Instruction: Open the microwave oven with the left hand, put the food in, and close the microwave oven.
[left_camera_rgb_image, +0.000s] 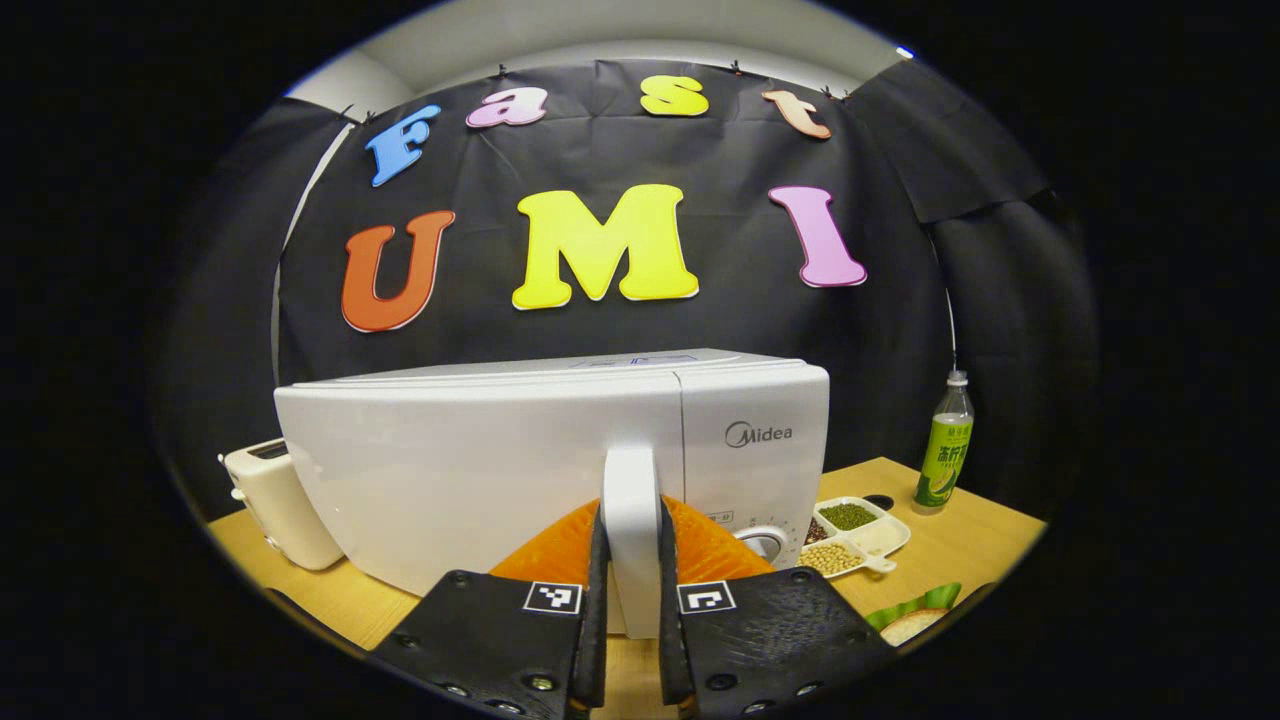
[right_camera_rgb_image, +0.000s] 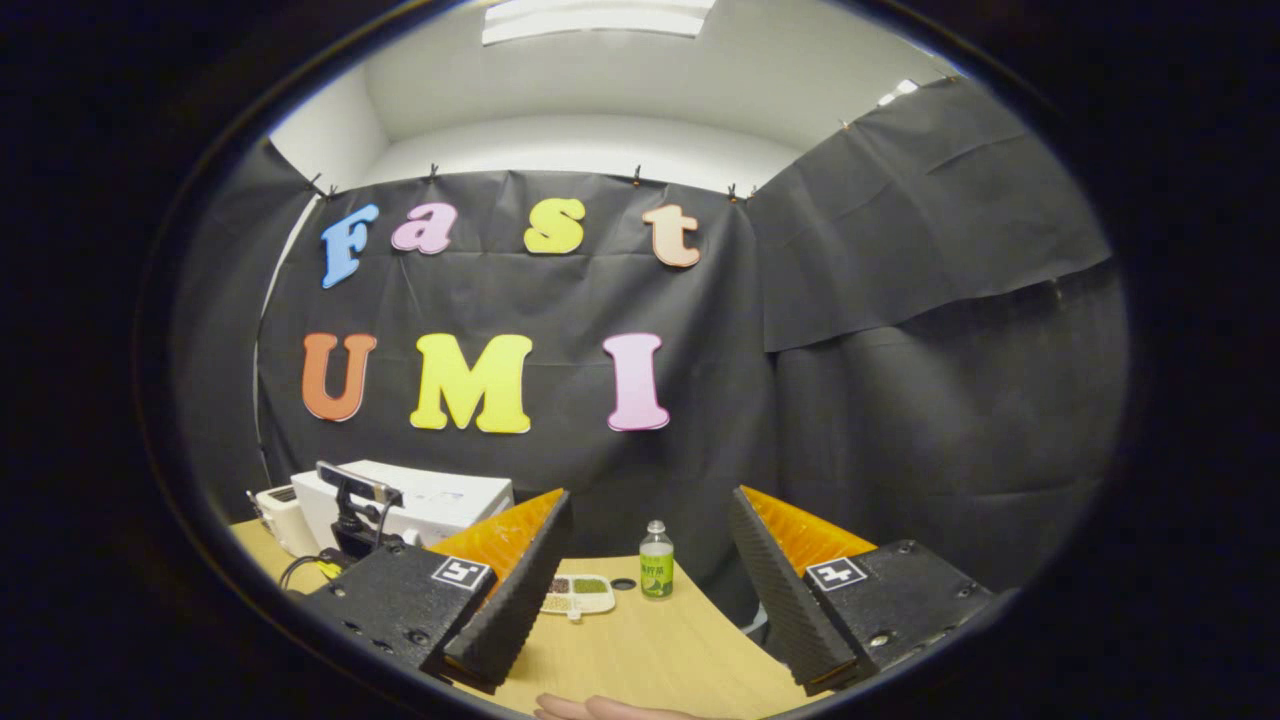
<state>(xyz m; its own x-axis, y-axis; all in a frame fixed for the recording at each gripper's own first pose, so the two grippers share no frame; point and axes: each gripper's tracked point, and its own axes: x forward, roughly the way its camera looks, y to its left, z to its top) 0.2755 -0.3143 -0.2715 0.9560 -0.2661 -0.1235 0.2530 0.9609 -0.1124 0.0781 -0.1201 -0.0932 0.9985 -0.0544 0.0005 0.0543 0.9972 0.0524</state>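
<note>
Your left gripper (left_camera_rgb_image: 632, 560) has its jaws clamped on the handle (left_camera_rgb_image: 630, 500) of the microwave (left_camera_rgb_image: 480, 460), which sits closed on the desk (left_camera_rgb_image: 950, 545). Your right gripper (right_camera_rgb_image: 650, 600) hangs with jaws wide.

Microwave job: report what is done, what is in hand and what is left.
Done: the left gripper has its fingers clamped on the microwave door handle. In hand: opening; the door looks closed. Left: swing it open, load the food, close it. The right gripper is open and holds nothing above the table.
</note>
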